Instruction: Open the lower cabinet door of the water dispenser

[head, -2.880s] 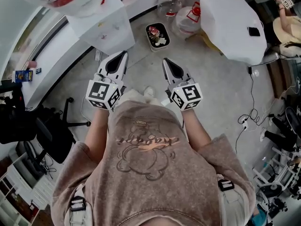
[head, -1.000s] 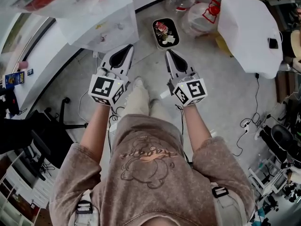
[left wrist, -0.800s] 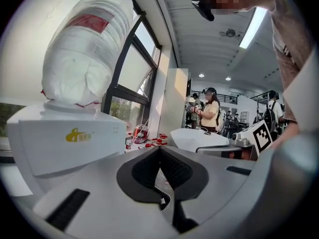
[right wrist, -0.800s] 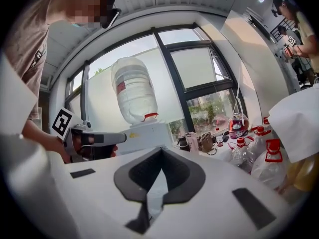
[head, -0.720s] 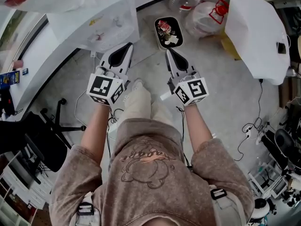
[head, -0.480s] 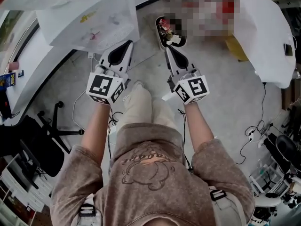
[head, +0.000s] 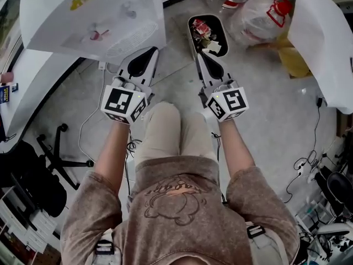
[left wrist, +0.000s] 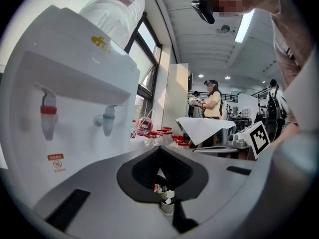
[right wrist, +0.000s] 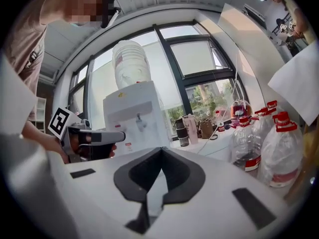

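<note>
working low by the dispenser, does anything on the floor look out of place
A black tray of red and white scraps sits on the floor just ahead of the right gripper, beside loose clear bottles. Nothing looks spilled or broken.

My left gripper (head: 149, 51) and right gripper (head: 198, 56) are pale grey with black pads, and the cube (head: 122, 102) on each bears black-and-white square markers. The water dispenser (left wrist: 79, 98) is white, with a yellow logo (left wrist: 101, 42), one red tap (left wrist: 48, 119) and one pale blue tap (left wrist: 106, 124). My shirt (head: 176, 203) is mottled pinkish brown with a bear outline print, the floor (head: 265, 104) is speckled grey, and the clear bottles (right wrist: 279, 153) have red caps.
</note>
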Demonstrator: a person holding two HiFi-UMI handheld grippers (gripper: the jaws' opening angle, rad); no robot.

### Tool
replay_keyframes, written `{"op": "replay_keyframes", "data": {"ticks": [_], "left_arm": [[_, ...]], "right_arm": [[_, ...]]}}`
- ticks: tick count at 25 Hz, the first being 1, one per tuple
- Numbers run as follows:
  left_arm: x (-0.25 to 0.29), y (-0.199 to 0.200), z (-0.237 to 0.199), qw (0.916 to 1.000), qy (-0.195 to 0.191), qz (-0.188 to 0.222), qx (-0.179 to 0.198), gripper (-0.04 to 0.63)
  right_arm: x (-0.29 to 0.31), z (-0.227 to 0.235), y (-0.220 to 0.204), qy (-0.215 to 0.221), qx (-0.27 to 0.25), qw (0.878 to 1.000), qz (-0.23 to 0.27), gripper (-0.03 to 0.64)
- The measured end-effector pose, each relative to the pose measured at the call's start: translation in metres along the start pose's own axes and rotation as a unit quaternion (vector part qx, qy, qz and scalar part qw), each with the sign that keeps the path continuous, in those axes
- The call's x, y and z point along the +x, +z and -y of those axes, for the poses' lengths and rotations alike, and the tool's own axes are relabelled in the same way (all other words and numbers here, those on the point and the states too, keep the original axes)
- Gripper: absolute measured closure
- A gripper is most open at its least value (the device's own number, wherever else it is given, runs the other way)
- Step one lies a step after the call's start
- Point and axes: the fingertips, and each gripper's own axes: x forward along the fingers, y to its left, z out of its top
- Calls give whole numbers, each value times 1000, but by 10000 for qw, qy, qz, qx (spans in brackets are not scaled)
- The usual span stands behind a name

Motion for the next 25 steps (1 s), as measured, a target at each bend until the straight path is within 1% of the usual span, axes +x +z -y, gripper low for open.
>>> {"op": "replay_keyframes", "data": {"ticks": [7, 15, 20, 23, 25], "left_arm": [[14, -53, -12, 9999, -6, 87, 101, 579], [30, -102, -23, 9997, 25, 204, 129, 578], [34, -123, -27, 9996, 76, 236, 140, 578], [33, -130, -28, 9996, 62, 187, 226, 578], [32, -132, -29, 9996, 64, 161, 221, 578]], "right_arm": [[17, 12, -49, 238, -57, 9997, 92, 609], [35, 30, -97, 420, -178, 9988, 189, 610], [42, 37, -121, 445, -321, 9984, 131, 610], [46, 38, -127, 522, -406, 9976, 179, 611], [47, 38, -130, 557, -400, 9974, 218, 609]]}}
